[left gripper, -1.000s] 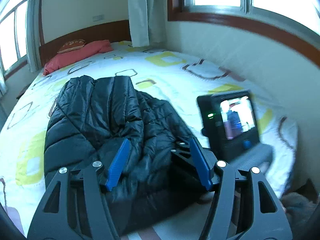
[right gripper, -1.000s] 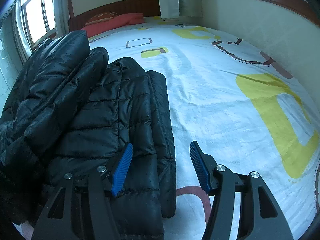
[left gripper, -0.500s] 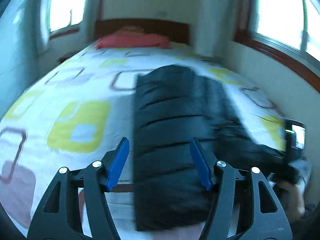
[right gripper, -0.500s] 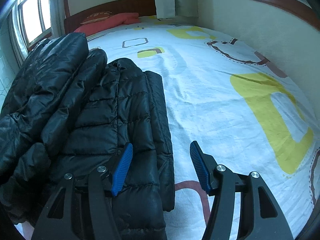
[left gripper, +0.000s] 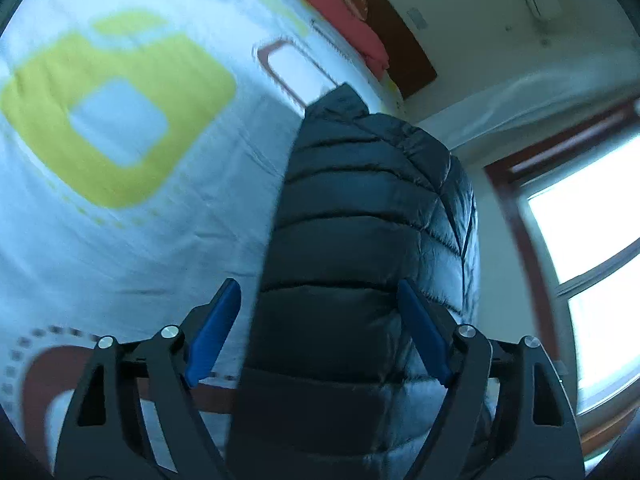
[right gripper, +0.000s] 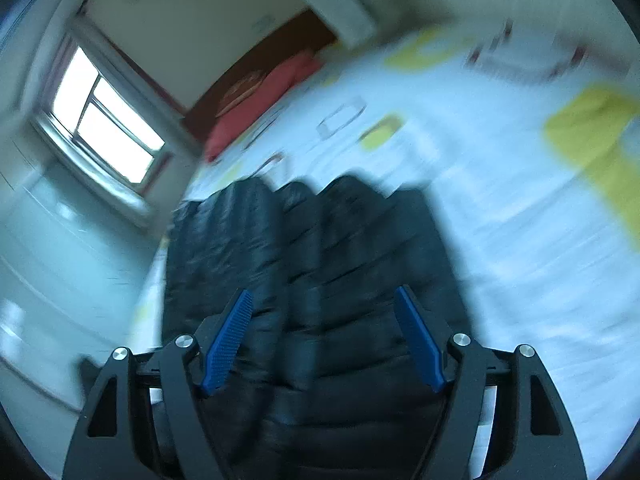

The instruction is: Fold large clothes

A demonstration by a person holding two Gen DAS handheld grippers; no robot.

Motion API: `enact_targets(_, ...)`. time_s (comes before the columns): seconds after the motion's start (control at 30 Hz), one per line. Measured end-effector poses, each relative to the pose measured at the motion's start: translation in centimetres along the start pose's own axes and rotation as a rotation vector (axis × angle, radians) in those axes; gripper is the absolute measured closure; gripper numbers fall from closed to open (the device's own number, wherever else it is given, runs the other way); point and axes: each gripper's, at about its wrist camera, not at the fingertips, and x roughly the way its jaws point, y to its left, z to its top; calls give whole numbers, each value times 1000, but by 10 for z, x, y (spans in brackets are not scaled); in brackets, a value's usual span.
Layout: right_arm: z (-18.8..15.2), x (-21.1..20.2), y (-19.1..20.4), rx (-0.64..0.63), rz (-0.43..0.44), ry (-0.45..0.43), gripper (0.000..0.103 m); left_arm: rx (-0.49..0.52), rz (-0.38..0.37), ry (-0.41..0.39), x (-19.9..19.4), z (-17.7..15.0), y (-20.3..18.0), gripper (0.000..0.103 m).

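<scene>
A black quilted puffer jacket (left gripper: 360,248) lies folded in a long bundle on the bed (left gripper: 120,240). My left gripper (left gripper: 320,332) is open, its blue pads on either side of the jacket's near end, tilted. The jacket also shows in the right wrist view (right gripper: 320,272), blurred. My right gripper (right gripper: 324,340) is open over the jacket's near end, holding nothing.
The bed has a white sheet with yellow and brown squares (left gripper: 116,116). A red pillow (left gripper: 344,16) lies by the dark wooden headboard (right gripper: 256,64). Windows (left gripper: 592,232) are at the sides, also in the right wrist view (right gripper: 104,116).
Both grippers have swung and tilted sharply over the jacket. The left one rolled toward the jacket's left edge; the right one moved left onto the jacket. Both stayed open.
</scene>
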Motion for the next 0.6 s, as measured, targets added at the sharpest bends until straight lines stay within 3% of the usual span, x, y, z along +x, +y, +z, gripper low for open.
enact_targets(0.1, -3, 26, -10, 96, 84, 64, 30, -74, -56, 26, 12, -3, 7, 17)
enact_targets(0.2, -8, 39, -10, 105, 131, 78, 30, -85, -72, 36, 18, -7, 8, 16)
enact_targets(0.23, -10, 40, -6, 84, 129, 78, 36, -83, -73, 39, 19, -8, 7, 16)
enact_targets(0.27, -11, 43, -4, 72, 146, 93, 68, -75, -71, 40, 20, -8, 5, 15)
enact_targets(0.3, -10, 41, -4, 77, 153, 89, 76, -62, -66, 40, 20, -6, 2, 15)
enact_targets(0.37, -4, 30, -5, 85, 181, 57, 83, -45, -58, 41, 19, -4, -4, 15)
enact_targets(0.47, 4, 5, -13, 67, 169, -9, 85, -17, -76, 19, 14, -4, -16, 15)
enact_targets(0.6, 6, 3, -50, 107, 114, -12, 85, 33, -61, 34, 28, -17, -31, 15)
